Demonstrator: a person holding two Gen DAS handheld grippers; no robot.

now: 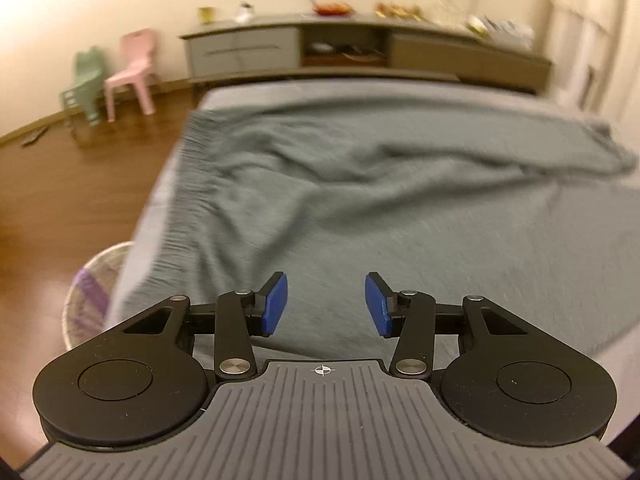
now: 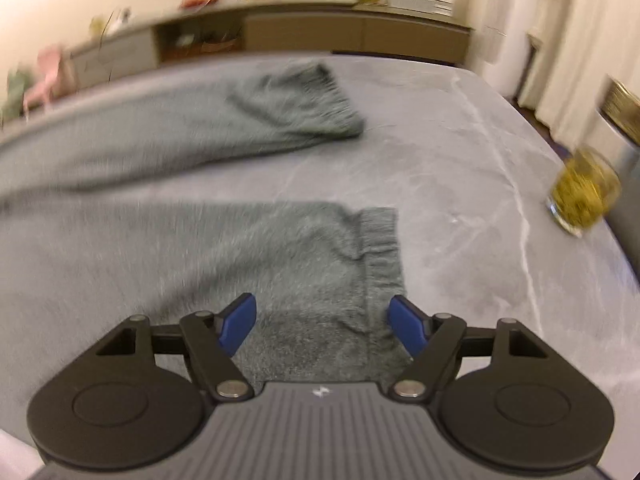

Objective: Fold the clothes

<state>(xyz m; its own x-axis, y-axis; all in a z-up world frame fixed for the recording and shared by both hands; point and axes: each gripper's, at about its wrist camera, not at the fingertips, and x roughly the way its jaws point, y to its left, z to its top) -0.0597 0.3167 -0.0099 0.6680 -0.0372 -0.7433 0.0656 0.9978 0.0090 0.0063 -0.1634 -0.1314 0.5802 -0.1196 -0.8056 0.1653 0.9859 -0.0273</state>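
Observation:
A grey-green pair of knit trousers [image 1: 320, 184] lies spread on the grey marble table [image 2: 480, 168]. Its ribbed waistband [image 1: 188, 200] runs along the table's left edge in the left wrist view. In the right wrist view the near leg [image 2: 280, 256] ends in a ribbed cuff [image 2: 382, 256], and the far leg [image 2: 288, 108] lies apart from it. My left gripper [image 1: 326, 306] is open and empty above the near part of the cloth. My right gripper [image 2: 322, 328] is open and empty, with its jaws on either side of the near cuff.
A glass jar with yellow-green contents [image 2: 582, 192] stands at the table's right edge. A white basket [image 1: 96, 292] sits on the wood floor at the left. A pink chair [image 1: 134, 74], a green chair [image 1: 84, 88] and a long sideboard [image 1: 360, 48] stand beyond.

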